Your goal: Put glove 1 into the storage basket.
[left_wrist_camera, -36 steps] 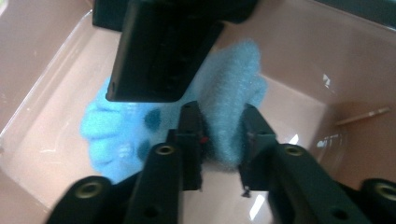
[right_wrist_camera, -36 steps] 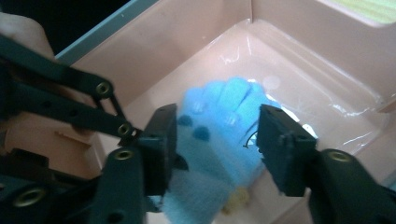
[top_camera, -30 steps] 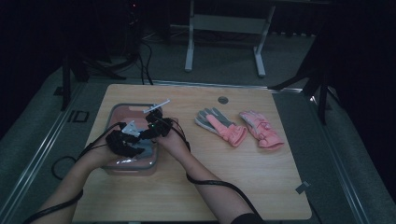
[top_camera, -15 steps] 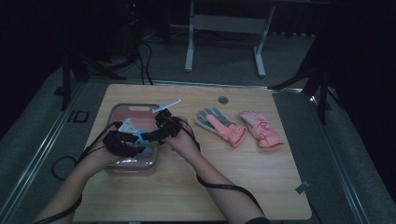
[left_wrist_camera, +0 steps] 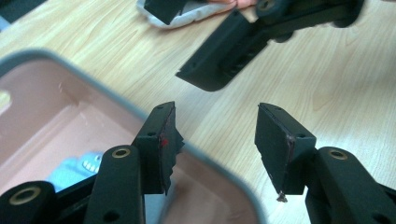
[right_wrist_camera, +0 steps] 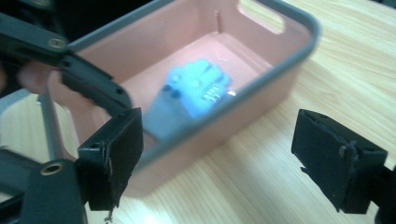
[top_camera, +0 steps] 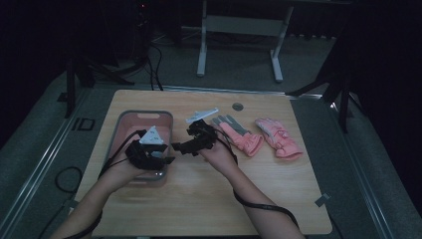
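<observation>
My left gripper (left_wrist_camera: 212,140) hangs over the bin (top_camera: 124,122) rim, jaws apart, empty. My right gripper's (right_wrist_camera: 219,158) jaws have just opened wide, empty. The blue glove (right_wrist_camera: 198,88) lies in the bin.

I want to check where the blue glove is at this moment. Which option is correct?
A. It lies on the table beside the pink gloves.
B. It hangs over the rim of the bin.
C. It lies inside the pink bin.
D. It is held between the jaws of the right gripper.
C: the blue glove lies on the floor of the pink bin, with nothing gripping it.
</observation>
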`<state>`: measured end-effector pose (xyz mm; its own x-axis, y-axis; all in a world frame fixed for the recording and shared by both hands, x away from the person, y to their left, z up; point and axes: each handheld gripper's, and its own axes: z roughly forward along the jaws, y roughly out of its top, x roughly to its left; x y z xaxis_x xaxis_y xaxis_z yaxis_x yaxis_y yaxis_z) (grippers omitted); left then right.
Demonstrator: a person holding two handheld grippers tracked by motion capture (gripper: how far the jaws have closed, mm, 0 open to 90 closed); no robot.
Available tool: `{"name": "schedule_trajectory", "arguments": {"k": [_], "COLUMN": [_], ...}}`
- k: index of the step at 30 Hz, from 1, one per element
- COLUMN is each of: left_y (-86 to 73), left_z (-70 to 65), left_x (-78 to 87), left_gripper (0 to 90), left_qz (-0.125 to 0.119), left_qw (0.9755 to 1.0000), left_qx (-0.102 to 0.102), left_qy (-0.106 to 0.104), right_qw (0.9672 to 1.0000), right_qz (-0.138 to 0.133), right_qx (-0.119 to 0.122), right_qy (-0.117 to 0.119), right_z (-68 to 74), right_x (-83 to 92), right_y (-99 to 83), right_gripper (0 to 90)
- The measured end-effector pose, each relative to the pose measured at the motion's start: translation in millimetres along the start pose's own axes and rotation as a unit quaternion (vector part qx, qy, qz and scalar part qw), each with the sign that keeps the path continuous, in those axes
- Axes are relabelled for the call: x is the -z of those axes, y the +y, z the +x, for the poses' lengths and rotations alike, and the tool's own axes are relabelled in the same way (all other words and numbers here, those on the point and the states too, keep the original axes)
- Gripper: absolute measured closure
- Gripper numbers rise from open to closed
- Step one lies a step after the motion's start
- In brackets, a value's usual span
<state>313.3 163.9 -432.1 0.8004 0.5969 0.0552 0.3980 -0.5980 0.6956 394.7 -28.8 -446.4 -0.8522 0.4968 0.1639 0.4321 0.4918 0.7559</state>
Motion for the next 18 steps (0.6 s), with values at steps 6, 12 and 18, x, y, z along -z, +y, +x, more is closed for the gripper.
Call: {"name": "schedule_trajectory", "arguments": {"k": [6, 12, 18], "left_y": [11.8, 16.2, 18.9], "left_z": [-18.2, -38.8, -55.2], "left_x": [-11.2, -28.9, -46.0], "left_gripper": [49.4, 44.4, 32.9], "left_qz": [-0.008, -0.007, -0.011], "left_qw": [0.9999, 0.9994, 0.9990], "left_qx": [-0.001, -0.014, -0.017], "left_qy": [-0.010, -0.031, -0.039], "right_qw": [0.9996, 0.9997, 0.9992], "right_qz": [-0.001, 0.006, 0.009], "right_qx": [0.019, -0.004, -0.007], "right_qy": [-0.022, -0.024, -0.039], "right_z": [-8.2, -19.9, -28.4], "right_x": [20.4, 42.0, 56.6], "right_y": [-16.2, -34.2, -52.4], "right_gripper": [15.0, 13.8, 13.5]}}
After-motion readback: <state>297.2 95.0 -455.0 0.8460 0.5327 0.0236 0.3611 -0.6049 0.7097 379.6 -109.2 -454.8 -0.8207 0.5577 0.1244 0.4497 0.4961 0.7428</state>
